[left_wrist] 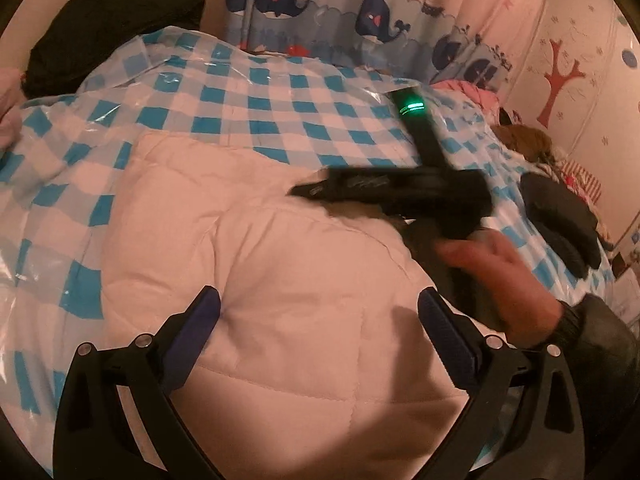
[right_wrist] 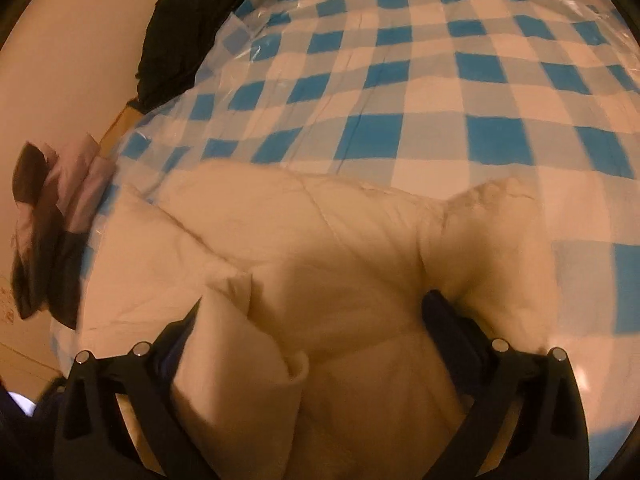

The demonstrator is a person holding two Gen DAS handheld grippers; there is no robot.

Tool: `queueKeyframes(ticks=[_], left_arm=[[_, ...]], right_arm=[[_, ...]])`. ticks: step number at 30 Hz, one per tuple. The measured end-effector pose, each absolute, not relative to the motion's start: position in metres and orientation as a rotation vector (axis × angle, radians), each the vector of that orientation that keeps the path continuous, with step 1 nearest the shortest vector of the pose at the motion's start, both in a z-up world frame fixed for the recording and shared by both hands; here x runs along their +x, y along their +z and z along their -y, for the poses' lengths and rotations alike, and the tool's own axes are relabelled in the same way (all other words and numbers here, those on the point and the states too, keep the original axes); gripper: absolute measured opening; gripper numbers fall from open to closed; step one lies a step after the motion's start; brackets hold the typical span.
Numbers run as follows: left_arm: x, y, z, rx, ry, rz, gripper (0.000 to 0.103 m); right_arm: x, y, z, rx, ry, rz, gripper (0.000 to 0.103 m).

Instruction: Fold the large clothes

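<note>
White quilted garment (right_wrist: 320,248) bunches between the open right claw (right_wrist: 316,320).

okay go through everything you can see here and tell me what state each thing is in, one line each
white quilted garment: lying bunched on the bed, partly folded.
checked cover: spread over the bed, under clear plastic.
left gripper: open, above the garment, holding nothing.
right gripper: jaws apart, garment fabric bunched between them.
black clothing: heaped at the bed's far corner.
dark garment: lying at the bed's right edge.

Quilted coat (left_wrist: 280,280) on checked sheet (left_wrist: 280,104)
</note>
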State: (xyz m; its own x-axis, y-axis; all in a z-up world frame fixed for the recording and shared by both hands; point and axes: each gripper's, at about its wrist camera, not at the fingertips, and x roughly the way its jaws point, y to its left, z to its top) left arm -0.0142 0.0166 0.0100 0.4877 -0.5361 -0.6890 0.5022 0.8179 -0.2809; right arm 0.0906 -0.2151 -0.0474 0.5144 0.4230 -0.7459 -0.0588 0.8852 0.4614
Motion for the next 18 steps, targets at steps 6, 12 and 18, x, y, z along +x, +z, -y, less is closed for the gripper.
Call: queueKeyframes(ticks=[6,12,18], left_arm=[[-0.007,0.012,-0.032,-0.102,-0.626,-0.864,0.094],[-0.009,0.026,-0.043,-0.140,-0.603,-0.851,0.094],[-0.008,0.004,-0.038,-0.007,-0.510,-0.845,0.094]], right_arm=[[-0.018,-0.015,0.212,0.268,0.263,-0.932,0.096],[-0.040,-0.076,0.216,0.208,0.181,-1.144,0.096],[-0.063,-0.037,0.226,0.238,0.154,-1.058,0.096]])
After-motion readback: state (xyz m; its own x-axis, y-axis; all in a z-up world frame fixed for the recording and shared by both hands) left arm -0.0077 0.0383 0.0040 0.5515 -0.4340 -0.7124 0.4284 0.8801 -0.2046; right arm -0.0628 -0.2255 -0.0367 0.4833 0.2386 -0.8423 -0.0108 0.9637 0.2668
